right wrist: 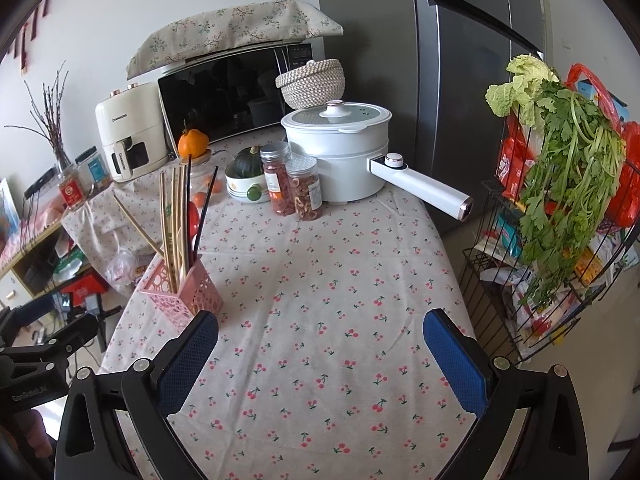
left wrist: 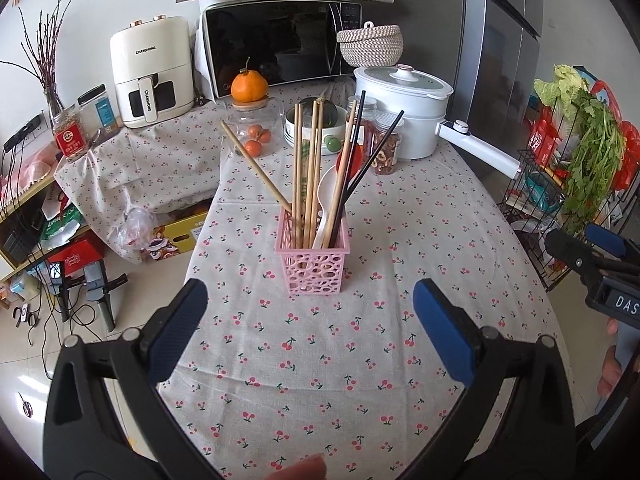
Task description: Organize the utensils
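A surface (left wrist: 360,360) covered in a pale cloth printed with small red cherries fills both views. Along its far edge stand a white electric pot (left wrist: 404,100) with a lid and a long handle pointing right, two clear jars (left wrist: 384,140) of dried fruit, a stack of bowls holding a dark green squash (right wrist: 248,162), and a glass jar (left wrist: 256,132) of small oranges with a larger orange on its lid. Behind these are a black microwave (left wrist: 276,44) under a floral cloth, a woven basket (left wrist: 370,44) and a cream air fryer (left wrist: 150,72). To the right, beside a grey refrigerator (right wrist: 460,60), a wire rack (right wrist: 560,240) holds leafy greens and packets.

Near the middle of the surface stands a pink perforated holder (left wrist: 311,256), upright and square. Wooden chopsticks (left wrist: 306,168) stand in it nearly vertical, one leaning far left. Black chopsticks (left wrist: 360,160) lean to the right, and a white spoon (left wrist: 328,200) and a red spoon (left wrist: 348,160) rest among them, all with long axes pointing upward.

The left hand-held gripper (left wrist: 310,332) hovers just in front of the holder, its blue-padded jaws wide apart with only cloth between them. The right hand-held gripper (right wrist: 320,356) hangs over bare cloth to the holder's right, its jaws likewise wide apart and holding nothing.
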The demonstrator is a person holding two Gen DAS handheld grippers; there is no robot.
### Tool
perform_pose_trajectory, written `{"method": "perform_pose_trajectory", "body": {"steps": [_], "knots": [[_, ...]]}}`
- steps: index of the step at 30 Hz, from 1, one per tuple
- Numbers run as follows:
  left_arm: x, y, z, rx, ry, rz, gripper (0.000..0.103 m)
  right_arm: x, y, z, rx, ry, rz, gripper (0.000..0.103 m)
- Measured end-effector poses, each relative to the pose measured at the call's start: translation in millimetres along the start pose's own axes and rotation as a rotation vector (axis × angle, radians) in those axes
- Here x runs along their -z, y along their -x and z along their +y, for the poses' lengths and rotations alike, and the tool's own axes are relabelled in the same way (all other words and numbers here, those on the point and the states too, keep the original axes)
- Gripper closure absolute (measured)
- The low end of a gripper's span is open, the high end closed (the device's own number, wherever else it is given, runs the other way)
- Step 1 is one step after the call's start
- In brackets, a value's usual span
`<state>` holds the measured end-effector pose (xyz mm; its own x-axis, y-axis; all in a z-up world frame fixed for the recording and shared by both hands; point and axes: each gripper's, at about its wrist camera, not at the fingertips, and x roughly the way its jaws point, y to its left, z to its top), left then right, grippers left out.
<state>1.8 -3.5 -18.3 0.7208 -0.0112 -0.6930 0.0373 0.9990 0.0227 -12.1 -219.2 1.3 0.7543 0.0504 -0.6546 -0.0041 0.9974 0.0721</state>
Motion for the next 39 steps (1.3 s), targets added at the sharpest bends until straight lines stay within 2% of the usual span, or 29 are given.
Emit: {"method": "perform_pose_trajectory", "body": {"steps": [39], "knots": [[2.7, -5.2, -5.6, 0.032, -0.047, 0.03, 0.001, -0.1, -3.1, -3.3, 0.018, 0.014, 0.003, 0.0]]}}
